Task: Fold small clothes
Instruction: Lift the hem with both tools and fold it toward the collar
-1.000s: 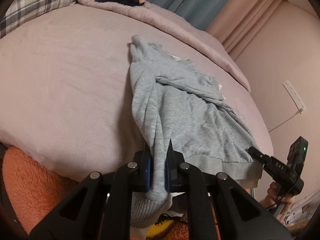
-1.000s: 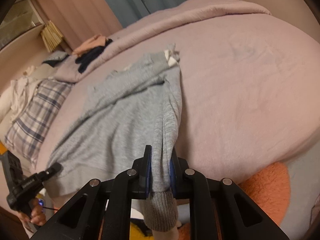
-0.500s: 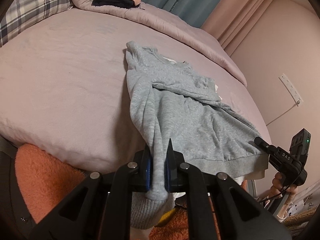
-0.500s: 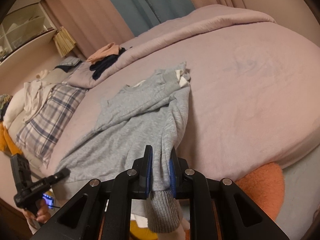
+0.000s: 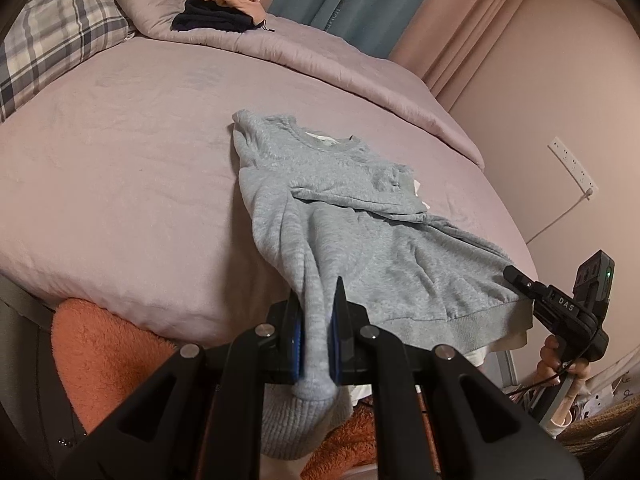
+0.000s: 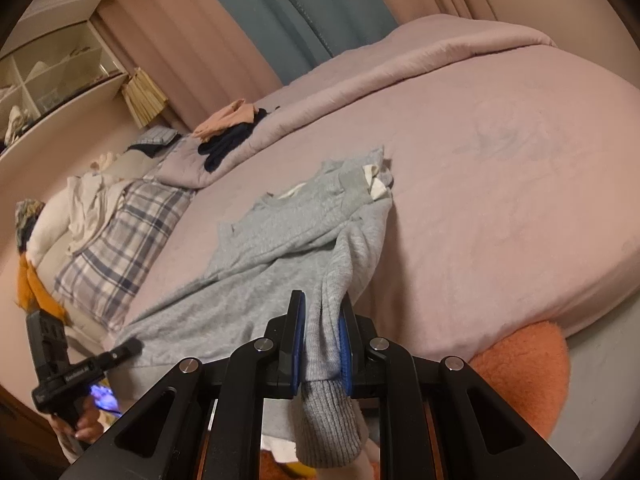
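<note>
A grey sweatshirt (image 5: 360,208) lies on the pink bed (image 5: 120,184), neckline at the far end, hem and sleeves toward the near edge. My left gripper (image 5: 318,292) is shut on one sleeve (image 5: 280,224), and its ribbed cuff (image 5: 296,424) hangs below the pads. My right gripper (image 6: 322,300) is shut on the other sleeve (image 6: 352,252) of the sweatshirt (image 6: 288,232), with that cuff (image 6: 328,424) also dangling. Each gripper shows in the other's view, held in a hand: the right gripper (image 5: 516,274) by the hem's right corner, the left gripper (image 6: 132,346) by the hem's left corner.
A plaid pillow (image 5: 52,40) and a pile of dark and peach clothes (image 5: 216,16) lie at the head of the bed. An orange fluffy rug (image 5: 104,352) lies below the bed's near edge. A wall socket with a cable (image 5: 572,166) is on the right; shelves (image 6: 52,76) stand at the left.
Both grippers have risen a little while keeping hold of the sleeves. The sweatshirt now lies flatter and more stretched out toward the near edge of the bed.
</note>
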The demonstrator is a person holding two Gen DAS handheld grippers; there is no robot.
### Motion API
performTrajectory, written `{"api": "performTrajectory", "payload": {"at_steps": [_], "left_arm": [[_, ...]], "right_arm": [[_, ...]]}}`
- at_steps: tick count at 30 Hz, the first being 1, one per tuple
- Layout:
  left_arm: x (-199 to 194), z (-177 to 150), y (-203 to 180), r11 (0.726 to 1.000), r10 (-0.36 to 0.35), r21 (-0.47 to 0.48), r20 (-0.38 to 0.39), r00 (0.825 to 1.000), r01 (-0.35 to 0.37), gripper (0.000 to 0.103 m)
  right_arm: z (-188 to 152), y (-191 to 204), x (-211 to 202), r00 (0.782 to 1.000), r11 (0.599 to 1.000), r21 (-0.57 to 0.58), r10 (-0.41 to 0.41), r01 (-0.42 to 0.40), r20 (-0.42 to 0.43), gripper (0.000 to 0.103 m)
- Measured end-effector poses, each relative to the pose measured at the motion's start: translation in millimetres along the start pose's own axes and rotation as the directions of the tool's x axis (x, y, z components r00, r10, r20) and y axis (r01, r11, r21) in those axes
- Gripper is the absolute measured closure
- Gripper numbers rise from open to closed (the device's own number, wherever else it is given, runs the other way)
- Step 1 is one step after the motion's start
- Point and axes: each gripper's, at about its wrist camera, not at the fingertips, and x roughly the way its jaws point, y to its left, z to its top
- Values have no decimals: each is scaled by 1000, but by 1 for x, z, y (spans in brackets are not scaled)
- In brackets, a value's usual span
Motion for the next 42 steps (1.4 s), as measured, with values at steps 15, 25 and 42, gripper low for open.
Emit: {"api": "performTrajectory", "payload": {"at_steps": [15,25,42], "left_arm": [[4,6,0,1000,20,2,3,1000,-20,92],[3,15,1,999,32,5,23,999,-32,92],[11,38,-4,999,46,14,4,999,-46,92]], "right_arm": [[11,-3,6,1000,1000,4,18,-19,20,86],[21,2,11,999,1000,-9,18,-18,38,86],[38,7,17,999,1000,7,-7,7,37,86]]}}
